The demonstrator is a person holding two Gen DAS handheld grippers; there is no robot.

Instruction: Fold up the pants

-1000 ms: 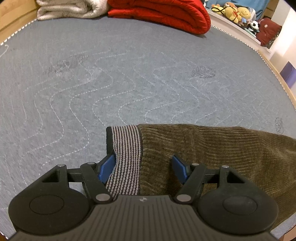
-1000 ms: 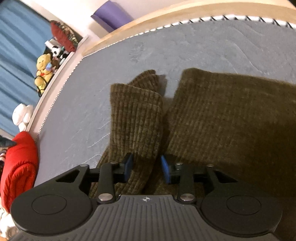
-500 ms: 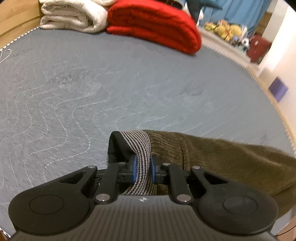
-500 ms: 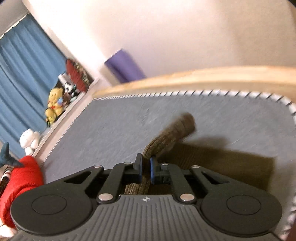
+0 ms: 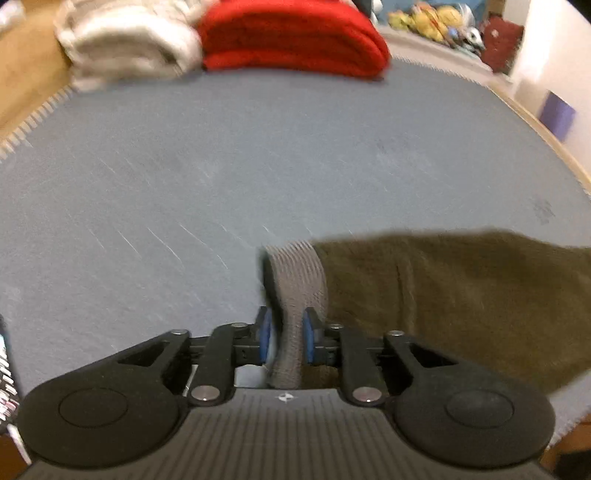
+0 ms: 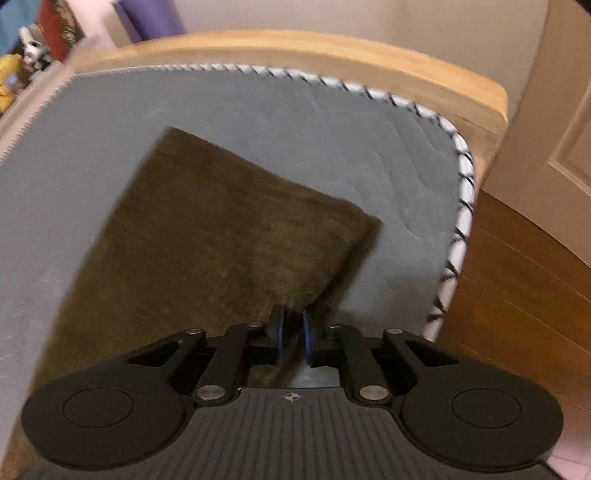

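Olive corduroy pants (image 5: pixel 443 295) lie on a grey quilted mattress (image 5: pixel 221 166). Their grey striped waistband (image 5: pixel 299 273) rises off the mattress into my left gripper (image 5: pixel 286 338), whose blue pads pinch it; the jaws are easing open slightly with the band still between them. In the right wrist view the pants (image 6: pixel 221 229) spread as a broad brown panel, one edge lifted. My right gripper (image 6: pixel 292 332) pinches that lifted edge between its pads, its jaws also opening a little around the cloth. Both views are blurred by motion.
A red blanket (image 5: pixel 291 37) and a white blanket (image 5: pixel 129 40) are folded at the far end of the bed, with stuffed toys (image 5: pixel 436 22) beyond. The wooden bed frame (image 6: pixel 332 48), the mattress corner, wood floor (image 6: pixel 517 295) and a door (image 6: pixel 561 110) are to the right.
The left jaws closed from wide onto the striped waistband and raised it. The right jaws closed on the leg cloth, lifted, and swung toward the bed's corner.
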